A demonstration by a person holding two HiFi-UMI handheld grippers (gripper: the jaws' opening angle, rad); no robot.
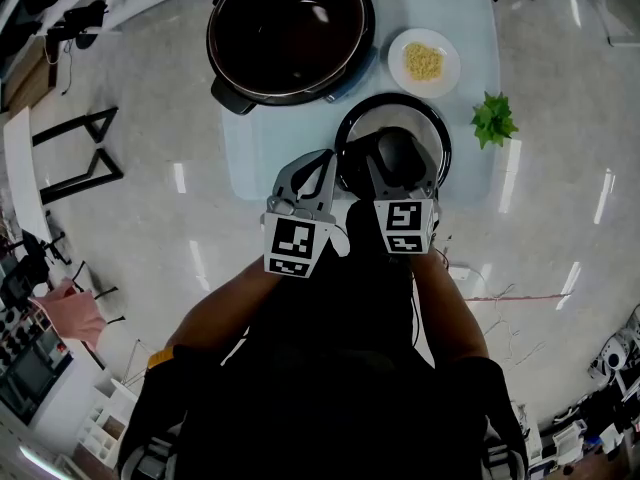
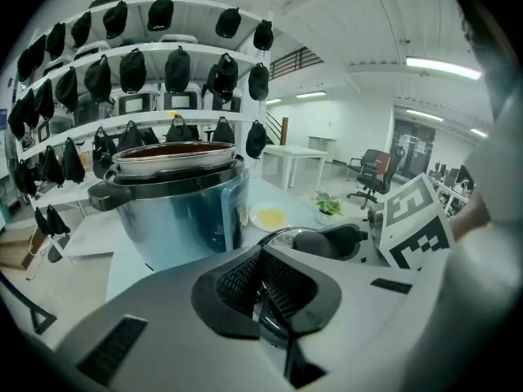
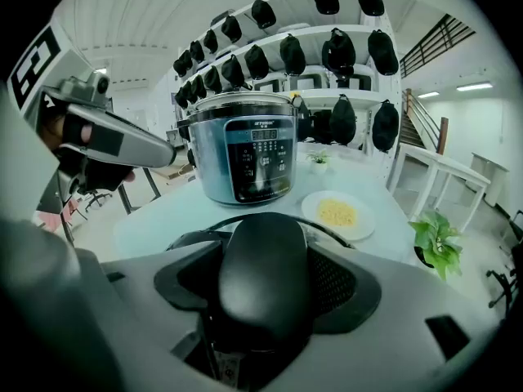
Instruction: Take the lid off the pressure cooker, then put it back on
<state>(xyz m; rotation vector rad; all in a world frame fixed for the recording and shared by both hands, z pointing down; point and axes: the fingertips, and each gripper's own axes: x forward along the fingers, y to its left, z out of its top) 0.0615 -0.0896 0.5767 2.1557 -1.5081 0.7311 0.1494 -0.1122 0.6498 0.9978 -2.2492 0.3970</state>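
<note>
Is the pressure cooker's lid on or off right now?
Off: the lid sits apart from the cooker, which stands uncovered.

Bright ceiling strip lights (image 2: 441,65) throw glare streaks inside the round, black-lined steel pressure cooker pot (image 1: 290,33) and on the glossy floor (image 1: 560,168) beside it. Both gripper views bend and darken at the edges.

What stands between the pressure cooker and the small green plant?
A white plate of yellow food lies there; the head view shows it.
</note>
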